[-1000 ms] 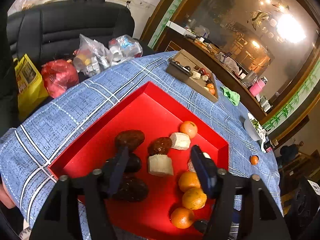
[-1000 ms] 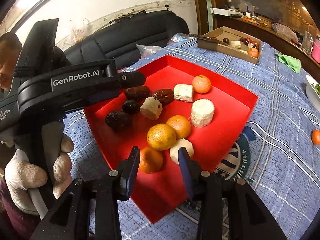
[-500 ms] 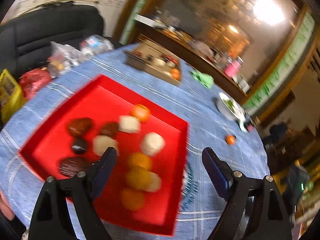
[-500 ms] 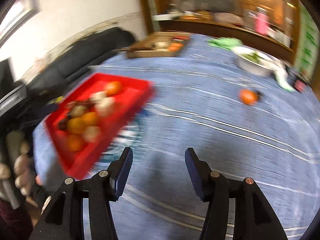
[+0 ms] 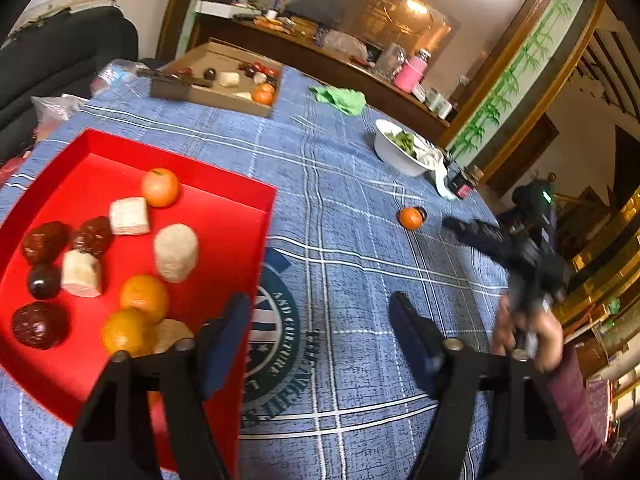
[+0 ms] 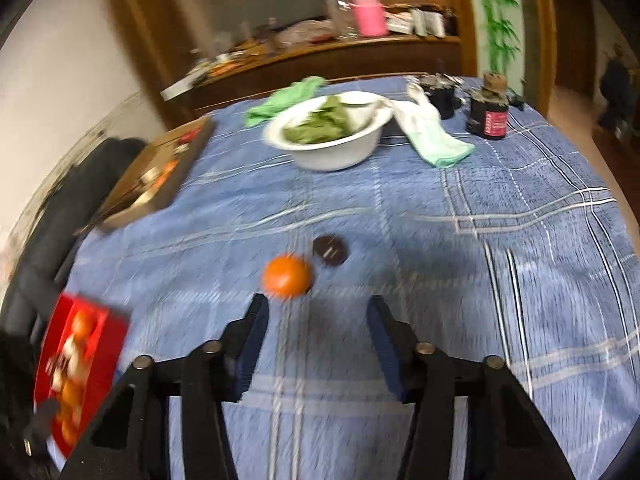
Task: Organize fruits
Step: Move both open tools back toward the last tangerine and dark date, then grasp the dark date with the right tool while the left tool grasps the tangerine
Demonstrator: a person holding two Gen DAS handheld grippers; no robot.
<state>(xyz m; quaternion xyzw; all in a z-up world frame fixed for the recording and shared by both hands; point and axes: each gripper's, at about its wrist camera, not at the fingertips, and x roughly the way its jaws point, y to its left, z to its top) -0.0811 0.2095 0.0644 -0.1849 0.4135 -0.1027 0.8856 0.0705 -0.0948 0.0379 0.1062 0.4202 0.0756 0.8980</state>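
A red tray (image 5: 224,184) on the blue checked cloth holds several oranges, dark fruits and pale chunks. A loose orange (image 5: 410,218) lies on the cloth to its right, next to a small dark fruit (image 6: 330,250). In the right wrist view this orange (image 6: 287,276) sits just beyond my open, empty right gripper (image 6: 316,332), nearer its left finger. My left gripper (image 5: 320,332) is open and empty, over the cloth at the tray's right edge. The right gripper also shows in the left wrist view (image 5: 472,232).
A cardboard box (image 5: 216,80) with more fruit stands at the far side. A white bowl of greens (image 6: 332,132), a green cloth (image 6: 284,100), a pale towel (image 6: 432,136) and a dark jar (image 6: 490,114) stand beyond the loose orange. A black sofa (image 5: 60,52) is at the left.
Both grippers have swung right, away from the tray. The right gripper has moved up to the loose orange and opened wider. The left gripper has also opened wider.
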